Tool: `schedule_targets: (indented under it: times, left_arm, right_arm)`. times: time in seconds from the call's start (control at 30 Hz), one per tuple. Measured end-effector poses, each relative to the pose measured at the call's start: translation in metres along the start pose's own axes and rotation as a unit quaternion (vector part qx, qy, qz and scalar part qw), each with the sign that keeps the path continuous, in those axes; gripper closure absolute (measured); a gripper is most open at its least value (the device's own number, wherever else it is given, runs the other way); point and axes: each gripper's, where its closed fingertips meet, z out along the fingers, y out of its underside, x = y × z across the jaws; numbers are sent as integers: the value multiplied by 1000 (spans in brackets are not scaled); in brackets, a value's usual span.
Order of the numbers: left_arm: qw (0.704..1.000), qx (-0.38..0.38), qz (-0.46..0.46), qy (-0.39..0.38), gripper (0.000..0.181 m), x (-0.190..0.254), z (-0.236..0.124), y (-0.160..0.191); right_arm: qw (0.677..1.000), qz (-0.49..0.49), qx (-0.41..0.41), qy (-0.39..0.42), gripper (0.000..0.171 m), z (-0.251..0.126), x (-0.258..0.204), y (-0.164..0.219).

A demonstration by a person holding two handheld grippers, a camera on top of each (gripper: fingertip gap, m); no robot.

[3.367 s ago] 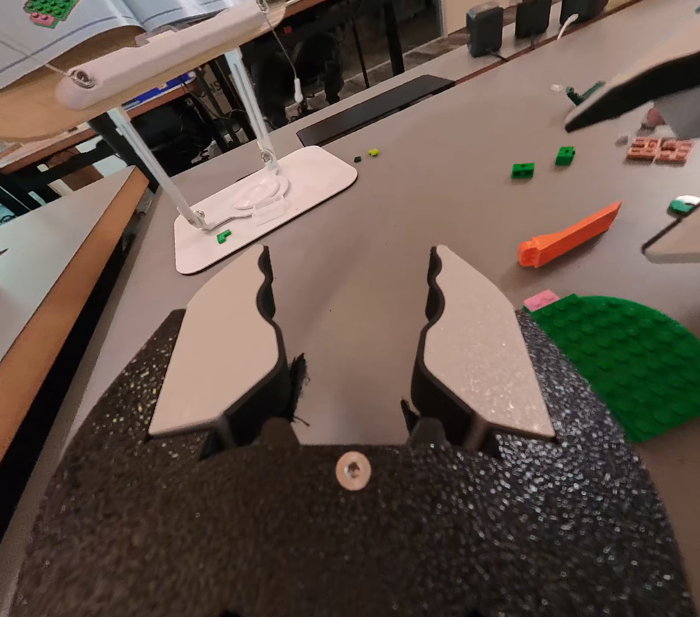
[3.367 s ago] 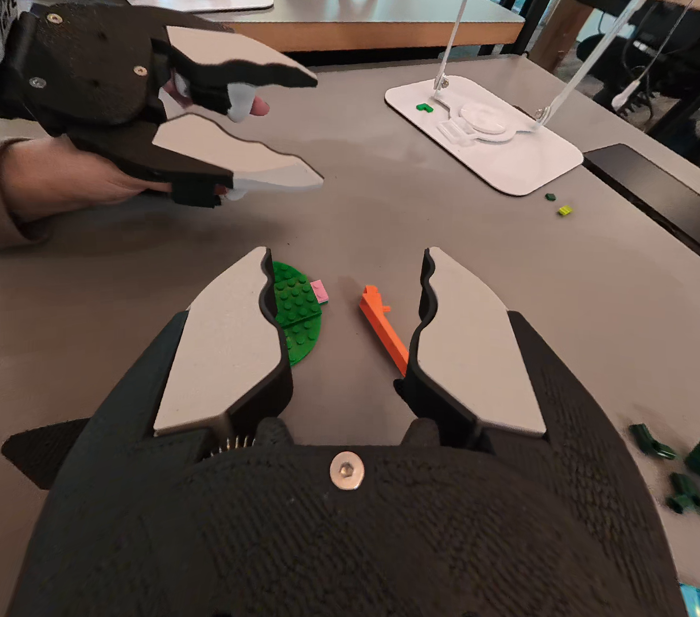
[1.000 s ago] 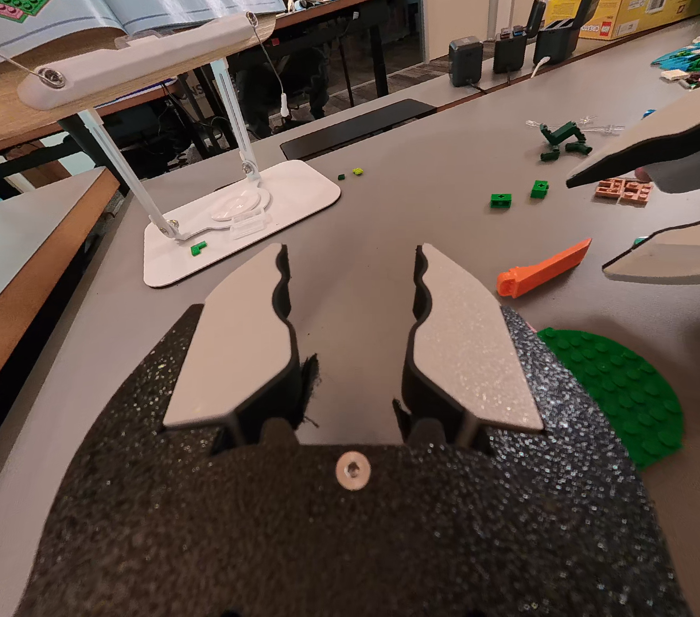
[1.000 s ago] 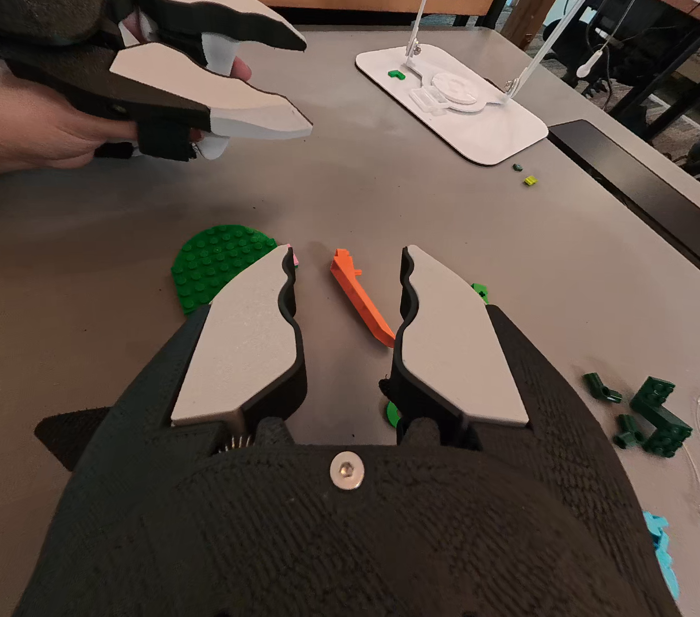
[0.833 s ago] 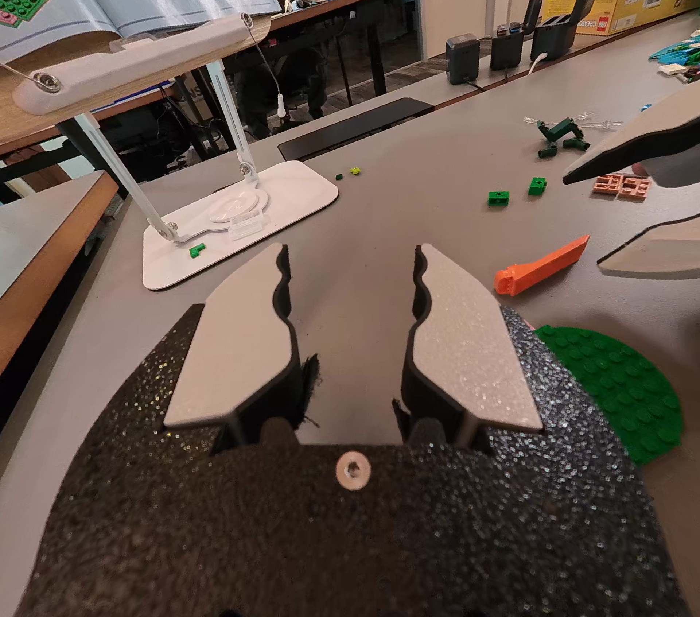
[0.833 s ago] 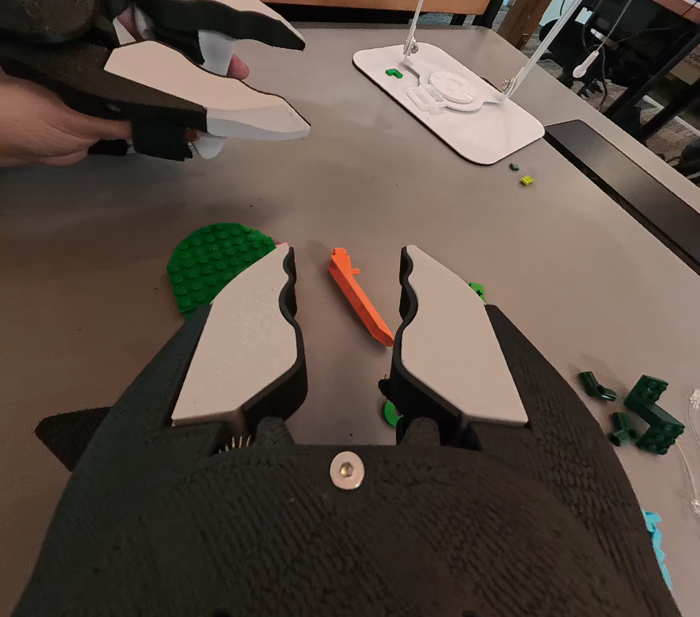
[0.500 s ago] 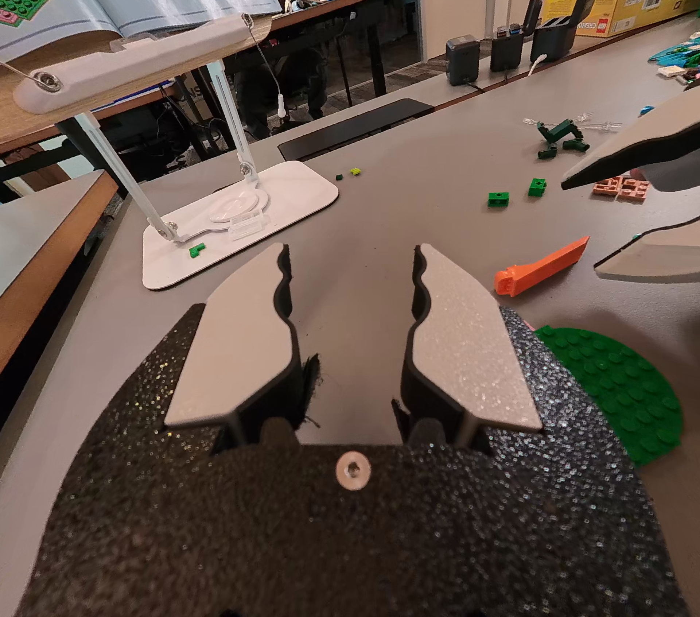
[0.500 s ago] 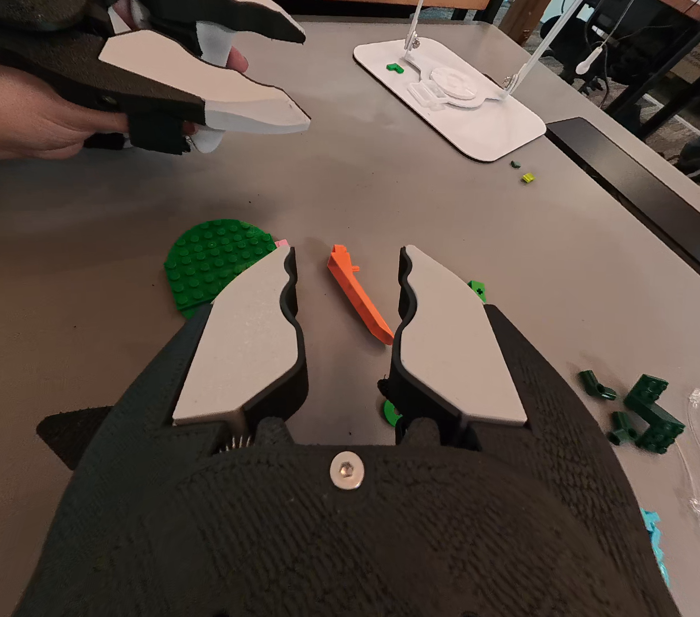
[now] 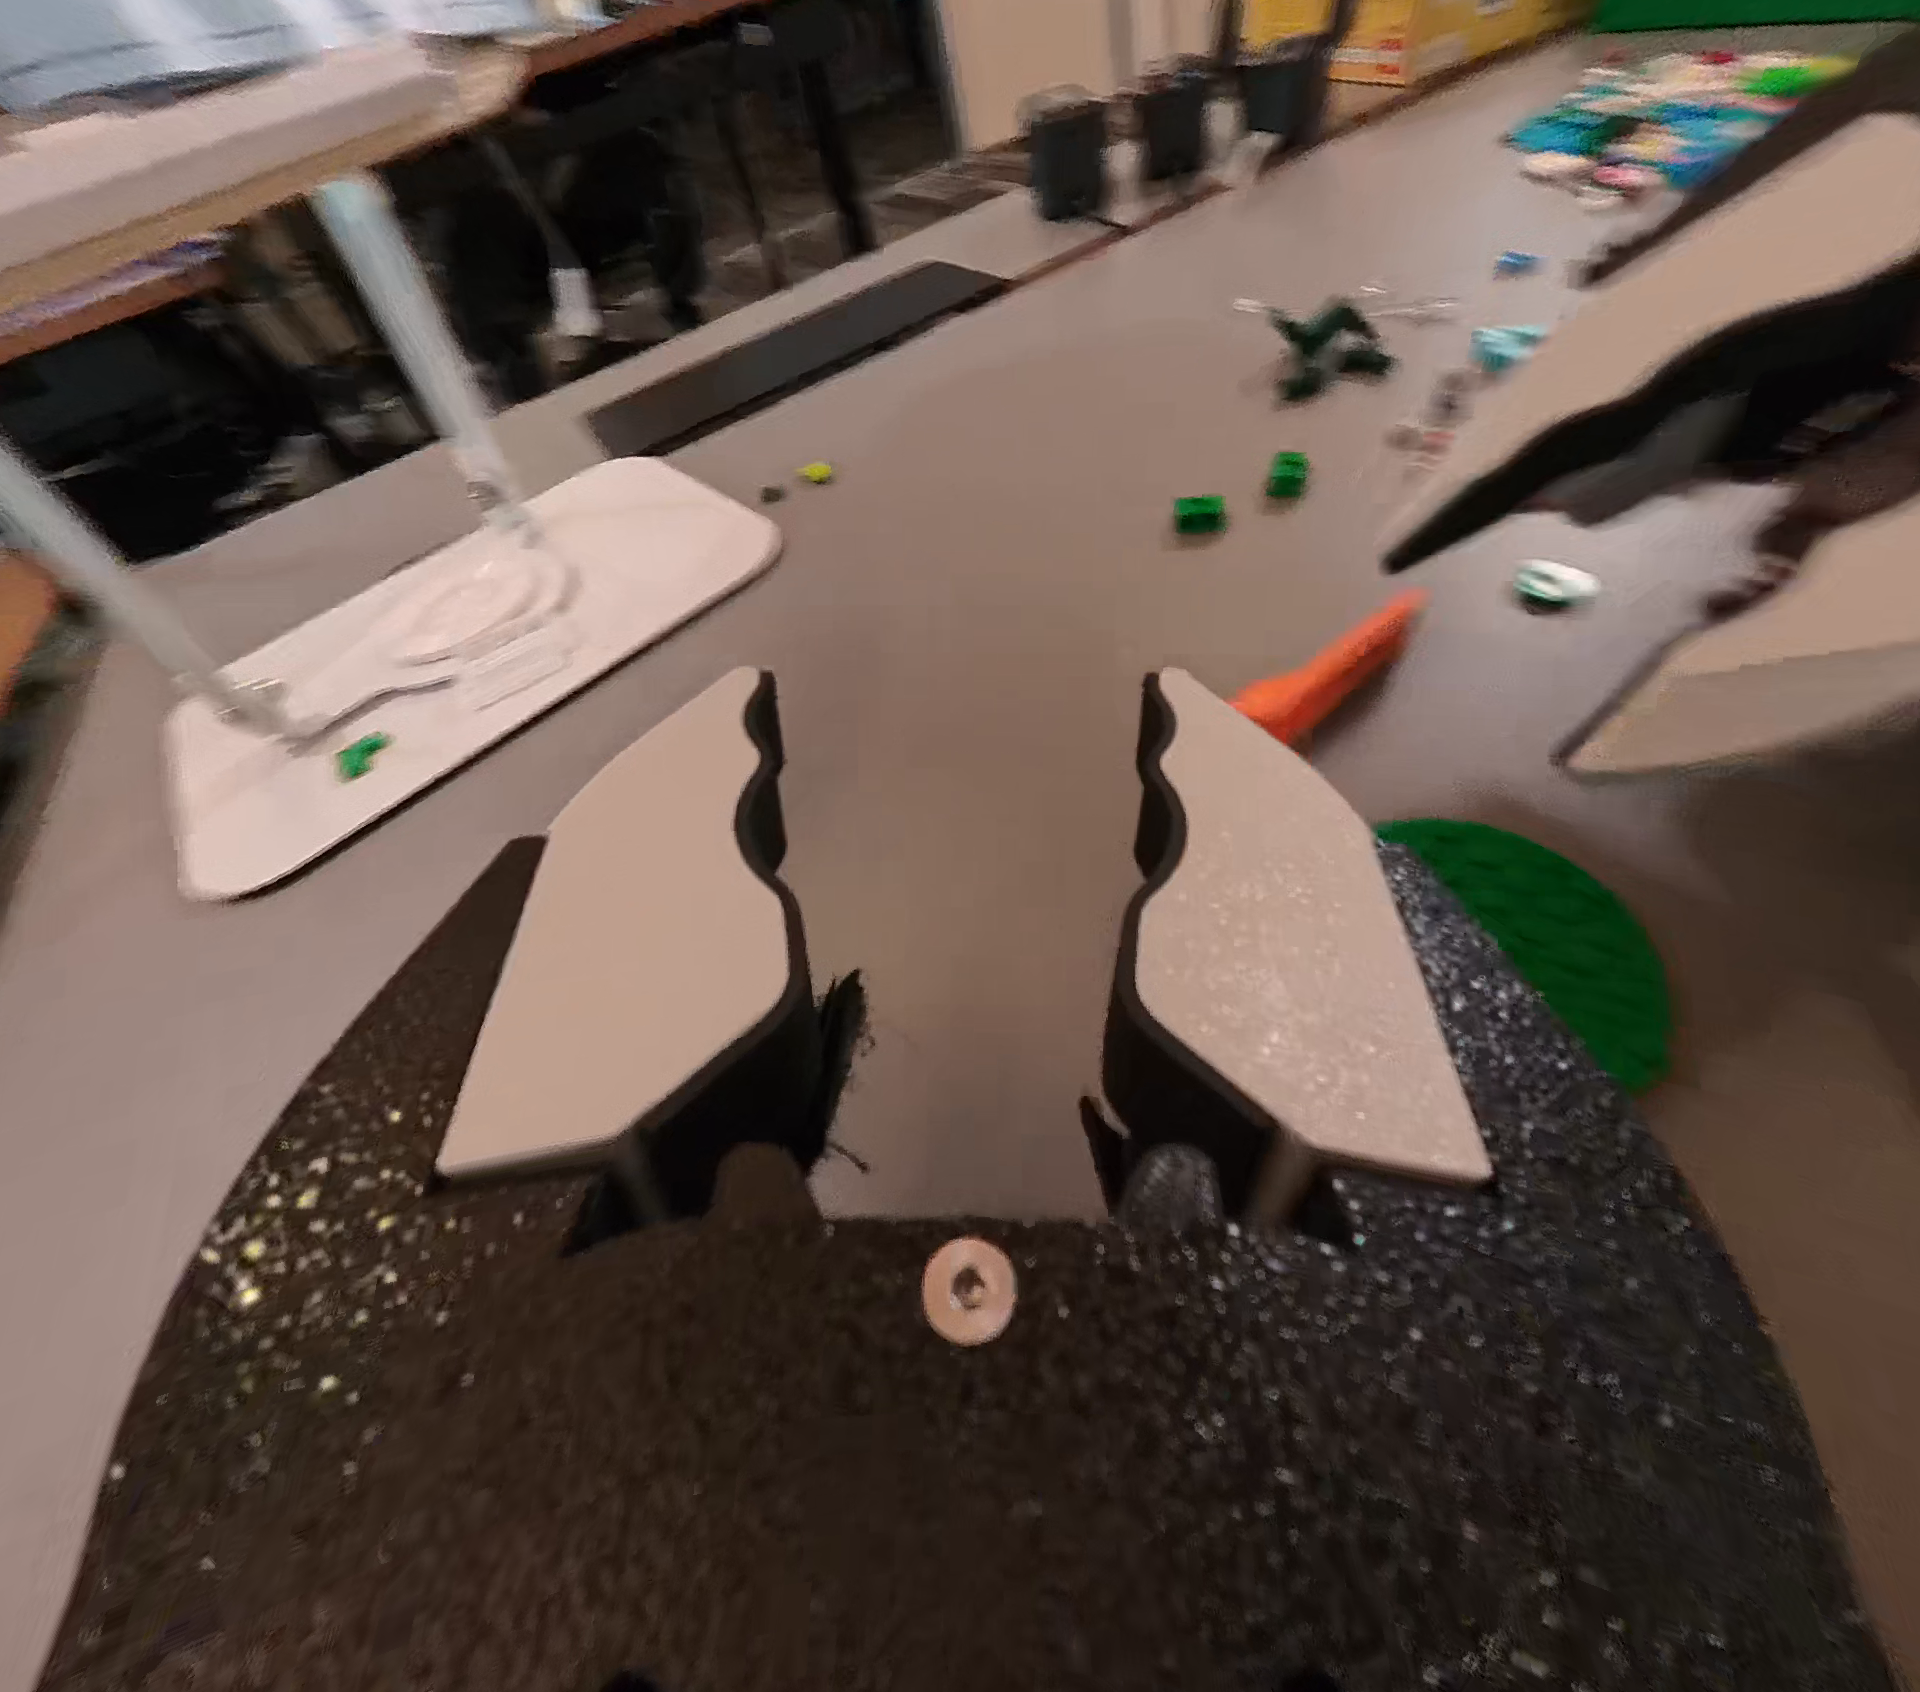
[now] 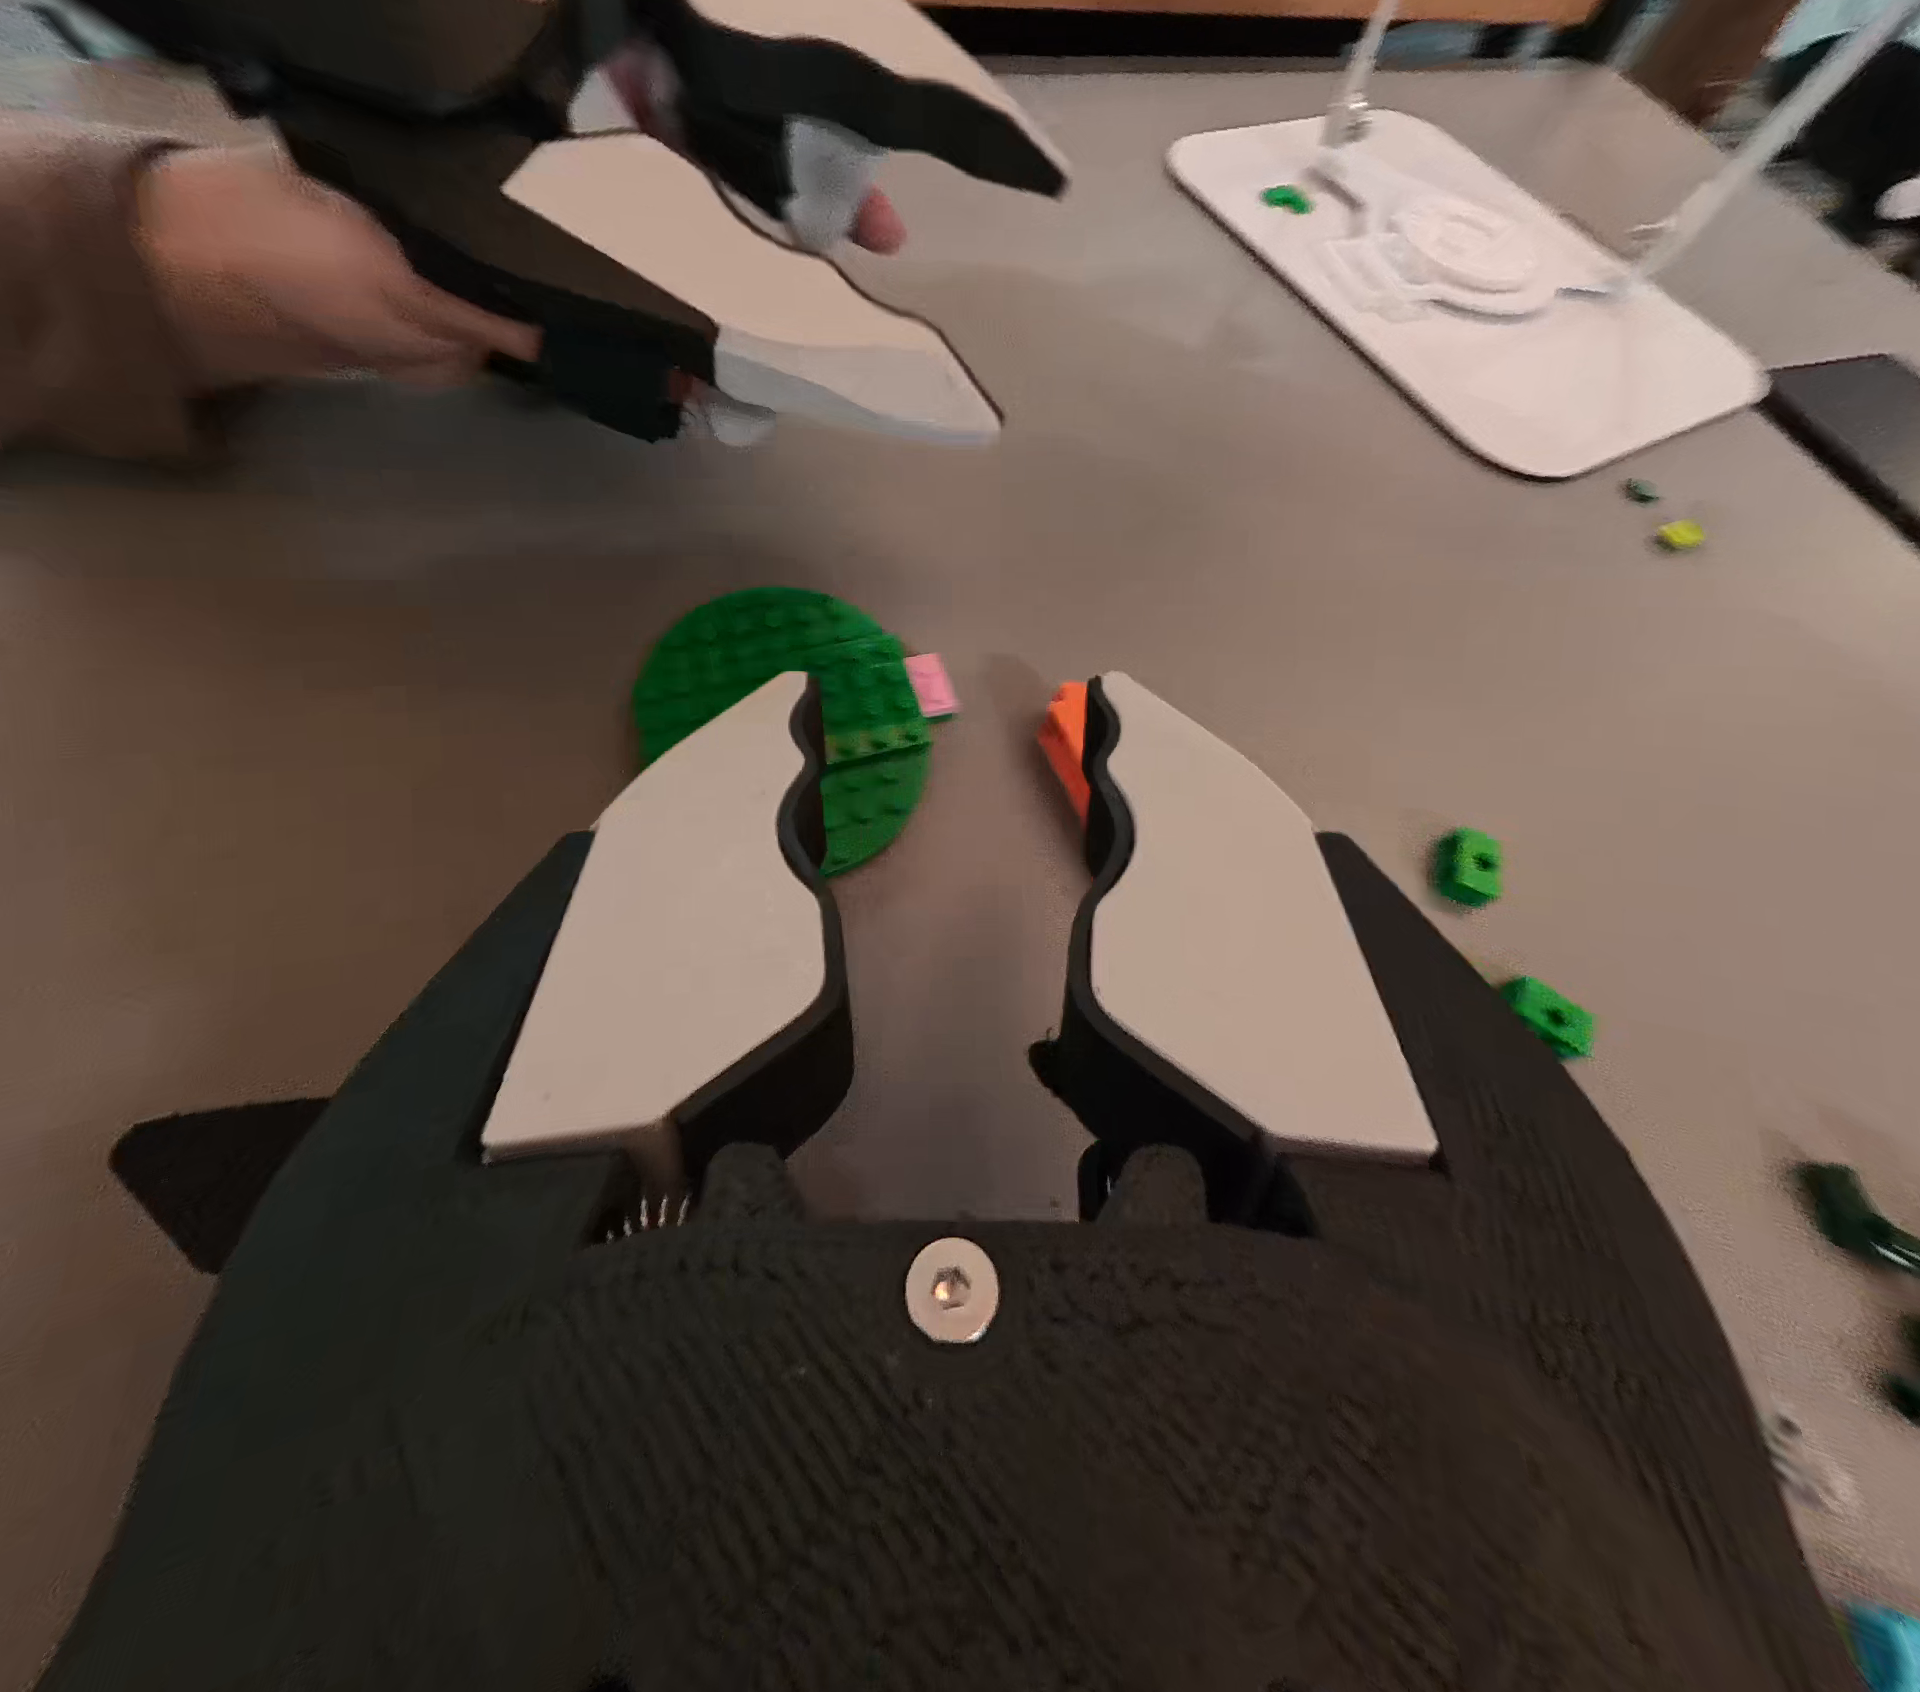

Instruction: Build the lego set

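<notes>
- Hovering empty over the grey table (image 10: 1351,603), both grippers sit between steps: judging by the loose parts, the build has hardly begun and a next piece is being sought
- Left of the green round plate (image 10: 748,676), the left gripper (image 10: 1013,297) hangs above the table, fingers spread, nothing between them
- On the plate's right edge sits a small pink piece (image 10: 928,684)
- Right of the plate, the right gripper (image 10: 951,697) has its fingers spread and empty, the orange separator tool (image 10: 1065,738) just by its right finger
- Farther right of the plate lie two bright green bricks (image 10: 1465,865)
- Next move likely calls for dropping onto one small brick and closing squarely
- Compared with a second ago, both views are motion-blurred; the plate now sits nearer the right gripper's centre, and the separator has slid from between its fingers to behind the right one
</notes>
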Motion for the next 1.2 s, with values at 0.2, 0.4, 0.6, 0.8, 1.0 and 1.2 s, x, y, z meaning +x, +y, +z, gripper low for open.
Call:
schedule_targets:
  times: [0.2,0.4,0.6,0.8,1.0,1.2]
  left_arm:
    - [962,-90,94,241,132,59,-21,14]
    - [938,-152,85,301,105,73,-26,36]
    - [923,-174,96,330,94,85,-26,49]
    - [916,-191,92,342,102,91,-24,57]
    - [912,-198,84,349,114,93,-26,58]
    - [923,-165,132,323,114,87,-22,51]
  right_arm:
    - [996,-12,-30,-80,123,1,-24,11]
    - [992,-17,-76,-96,115,8,-31,28]
    - [990,-16,-94,-106,113,9,-36,34]
    - [989,-13,-100,-107,112,10,-36,37]
    - [988,19,-92,-121,111,10,-38,33]
    - [981,152,-64,-107,112,6,-17,25]
